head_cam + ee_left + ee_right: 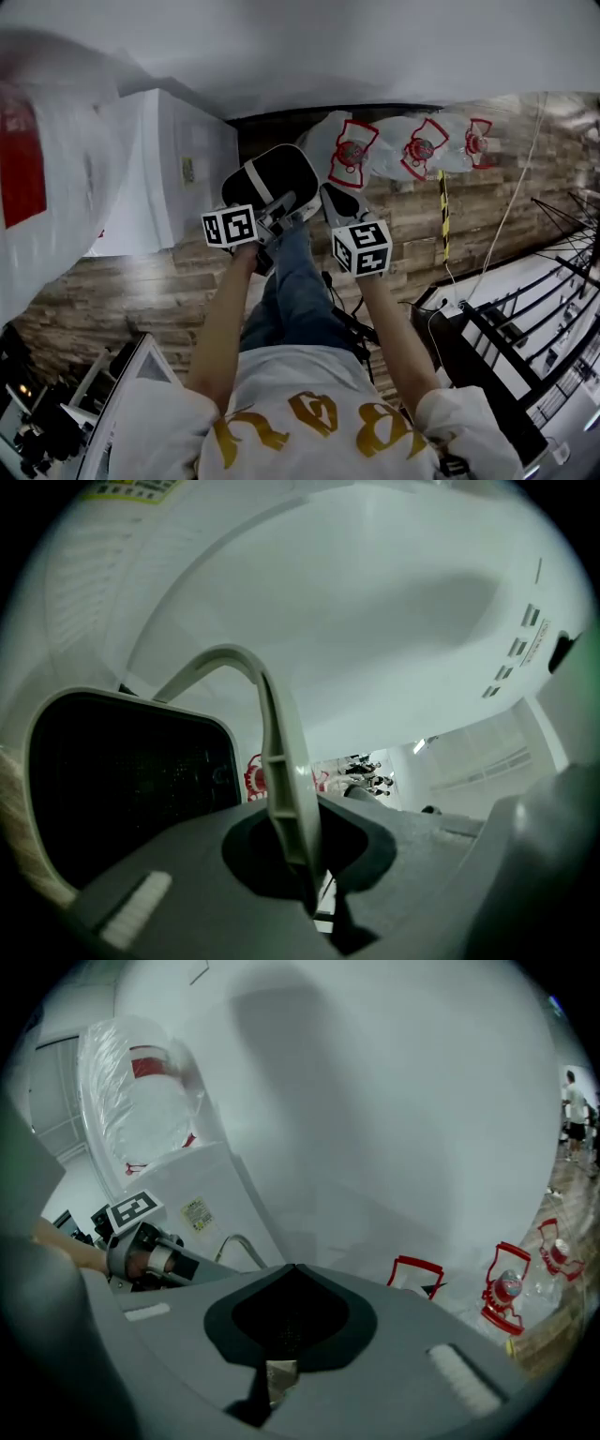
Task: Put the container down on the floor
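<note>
The container is black with a white rim. It is held out in front of the person's legs, over the wood floor. It has a thin pale handle that bends up and over in an arch.

The left gripper has that handle. In the left gripper view its jaws are clamped tight on the handle, and the black side of the container sits just beside them on the left.

The right gripper is close by on the other side of the container. In the right gripper view its jaws are pressed together. A tiny tan bit shows in the slit between them, and I cannot tell what it is. That view also shows the left gripper and the arch of the handle off to the left.

Past the container stands a big white box against the white wall. Next to it, clear bags with red prints lie along the bottom of the wall. A big see-through bag with a red patch is at the far left. Black rails run along the right side.
</note>
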A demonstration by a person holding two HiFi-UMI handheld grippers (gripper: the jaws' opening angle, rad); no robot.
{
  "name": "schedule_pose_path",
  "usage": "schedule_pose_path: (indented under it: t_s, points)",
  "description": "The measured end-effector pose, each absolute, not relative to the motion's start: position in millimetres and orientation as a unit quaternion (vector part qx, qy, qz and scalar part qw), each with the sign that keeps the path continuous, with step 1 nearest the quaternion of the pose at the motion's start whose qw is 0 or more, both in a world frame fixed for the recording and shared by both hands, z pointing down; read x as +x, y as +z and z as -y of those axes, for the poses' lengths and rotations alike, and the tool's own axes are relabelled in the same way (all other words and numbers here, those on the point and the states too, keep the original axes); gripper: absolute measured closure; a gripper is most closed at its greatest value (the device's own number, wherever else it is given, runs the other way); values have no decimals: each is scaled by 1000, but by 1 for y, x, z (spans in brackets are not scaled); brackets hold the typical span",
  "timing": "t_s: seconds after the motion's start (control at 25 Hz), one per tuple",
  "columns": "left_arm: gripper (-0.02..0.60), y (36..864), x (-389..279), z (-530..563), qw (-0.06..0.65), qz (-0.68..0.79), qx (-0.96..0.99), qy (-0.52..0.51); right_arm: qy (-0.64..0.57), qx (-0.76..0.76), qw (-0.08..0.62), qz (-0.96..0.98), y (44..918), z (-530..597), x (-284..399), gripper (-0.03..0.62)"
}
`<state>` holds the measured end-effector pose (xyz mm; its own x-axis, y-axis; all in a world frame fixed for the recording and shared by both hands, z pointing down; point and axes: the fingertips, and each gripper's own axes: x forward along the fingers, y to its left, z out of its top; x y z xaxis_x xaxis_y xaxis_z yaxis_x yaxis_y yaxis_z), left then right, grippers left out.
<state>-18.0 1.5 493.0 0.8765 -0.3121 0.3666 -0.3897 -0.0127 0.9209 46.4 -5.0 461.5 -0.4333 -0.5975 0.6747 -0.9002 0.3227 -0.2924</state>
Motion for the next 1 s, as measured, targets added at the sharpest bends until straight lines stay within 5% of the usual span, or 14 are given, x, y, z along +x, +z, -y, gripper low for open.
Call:
schedule_pose_path:
  t_s: [1.0]
  points:
    - [574, 640, -39, 7, 669, 297, 680, 43, 355, 368, 295, 807, 606, 2, -19, 569]
